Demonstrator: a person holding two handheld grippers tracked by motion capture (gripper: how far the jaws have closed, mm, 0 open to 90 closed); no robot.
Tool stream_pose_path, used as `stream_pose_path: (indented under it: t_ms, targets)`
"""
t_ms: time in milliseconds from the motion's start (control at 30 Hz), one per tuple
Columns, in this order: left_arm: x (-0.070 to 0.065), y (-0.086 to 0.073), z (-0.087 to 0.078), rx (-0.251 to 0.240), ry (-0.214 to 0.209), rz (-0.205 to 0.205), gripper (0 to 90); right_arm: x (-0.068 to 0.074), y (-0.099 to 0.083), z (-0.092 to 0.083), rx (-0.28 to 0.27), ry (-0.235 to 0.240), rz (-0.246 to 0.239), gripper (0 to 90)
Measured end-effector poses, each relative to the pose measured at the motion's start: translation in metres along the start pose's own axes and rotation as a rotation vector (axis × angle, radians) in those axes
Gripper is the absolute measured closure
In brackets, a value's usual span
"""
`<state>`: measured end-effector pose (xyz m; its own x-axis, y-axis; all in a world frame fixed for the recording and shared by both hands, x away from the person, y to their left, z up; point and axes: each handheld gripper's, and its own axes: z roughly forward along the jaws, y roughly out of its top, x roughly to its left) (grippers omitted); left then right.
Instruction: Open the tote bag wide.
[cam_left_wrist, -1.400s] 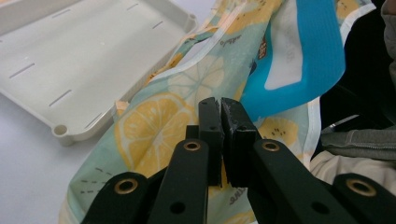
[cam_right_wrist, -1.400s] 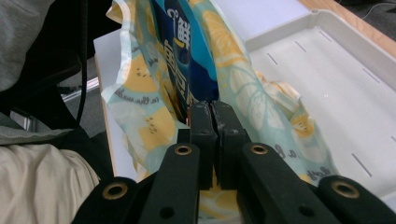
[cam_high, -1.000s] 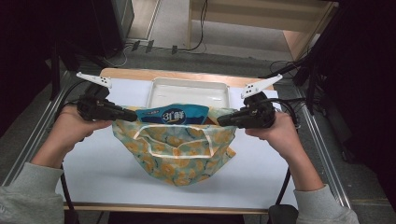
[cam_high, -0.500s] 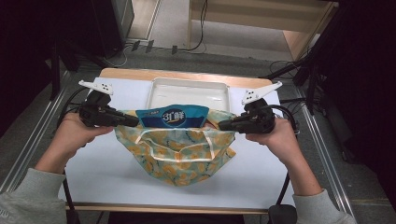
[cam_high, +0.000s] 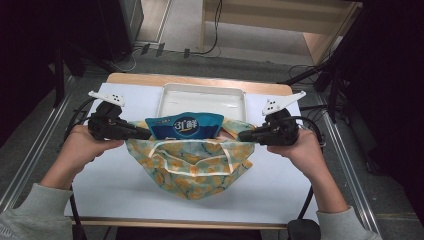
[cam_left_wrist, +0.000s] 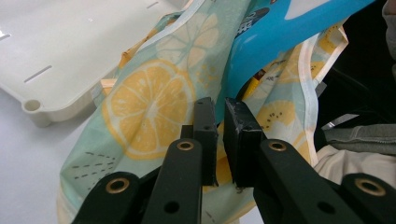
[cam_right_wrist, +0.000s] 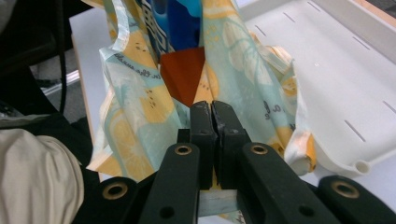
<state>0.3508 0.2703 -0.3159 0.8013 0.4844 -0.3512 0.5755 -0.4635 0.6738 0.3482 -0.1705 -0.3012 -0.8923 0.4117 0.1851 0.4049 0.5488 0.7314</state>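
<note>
High view: left tongs (cam_high: 145, 134) and right tongs (cam_high: 243, 136) hold opposite rims of the bag (cam_high: 192, 165) on the counter (cam_high: 115, 175); blue pouch (cam_high: 185, 125) stands between them, tray (cam_high: 202, 99) beyond.
Left gripper view: left tongs (cam_left_wrist: 220, 108) have just been opening, slim gap, cloth between.
Right gripper view: right tongs (cam_right_wrist: 212, 112) clenched on the rim.

The surface (cam_high: 125, 195) is being looked down on from above the person's side, facing forward. The fabric bag (cam_left_wrist: 154, 102) is being viewed very closely along each tool's jaws, from opposite ends. The bag, the blue packet (cam_high: 186, 126) and the white tray (cam_right_wrist: 336, 88) are being shared by all views.
</note>
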Motion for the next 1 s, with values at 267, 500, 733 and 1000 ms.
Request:
stream_pose_path:
  t_ms: [267, 500, 733, 1000]
  targets:
    - [0.004, -0.005, 0.004, -0.001, -0.003, -0.011, 80.3, -0.003, -0.005, 0.001, 0.011, -0.022, 0.008, 89.3]
    - [0.006, -0.010, 0.008, -0.004, -0.005, -0.015, 79.6, -0.004, -0.010, 0.001, 0.011, -0.028, 0.017, 89.4]
    - [0.007, -0.014, 0.012, -0.004, -0.014, -0.018, 75.6, -0.006, -0.015, 0.005, 0.022, -0.028, 0.032, 89.7]
    - [0.006, -0.020, 0.018, -0.013, -0.033, -0.017, 69.7, -0.006, -0.024, 0.012, 0.026, -0.013, 0.038, 89.7]
